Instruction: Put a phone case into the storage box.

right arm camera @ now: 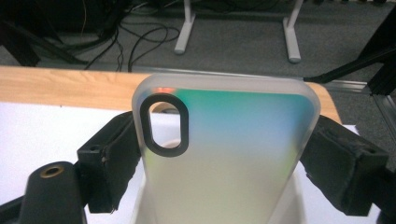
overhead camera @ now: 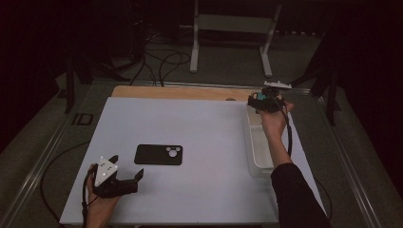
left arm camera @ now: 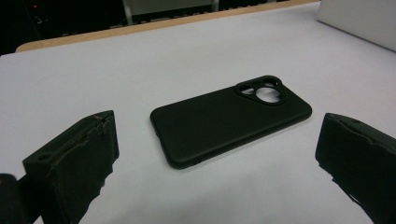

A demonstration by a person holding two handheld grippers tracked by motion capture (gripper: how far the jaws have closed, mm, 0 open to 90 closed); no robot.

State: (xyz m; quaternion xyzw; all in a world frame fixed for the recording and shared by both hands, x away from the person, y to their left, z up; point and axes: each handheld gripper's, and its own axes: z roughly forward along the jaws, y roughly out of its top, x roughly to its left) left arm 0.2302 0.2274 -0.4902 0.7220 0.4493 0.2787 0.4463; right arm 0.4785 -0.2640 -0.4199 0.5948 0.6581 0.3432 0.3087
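Observation:
A black phone case (overhead camera: 158,154) lies flat on the white mat, back up, with its camera cutout toward the right. My left gripper (overhead camera: 127,166) rests low on the mat just in front of it, open. In the left gripper view the black case (left arm camera: 231,119) lies a little beyond the two spread jaws of the left gripper (left arm camera: 218,128), untouched. At the far right, my right gripper (overhead camera: 260,100) is held up over the far end of a white bin (overhead camera: 254,142). It is shut on a frosted translucent phone case (right arm camera: 229,149) with a teal tint, gripped by its long sides.
The white mat (overhead camera: 199,123) covers a wooden table whose bare far edge (overhead camera: 180,91) shows. The long white bin stands along the mat's right side. Cables (overhead camera: 161,61) and a metal stand's legs (overhead camera: 195,52) lie on the floor beyond.

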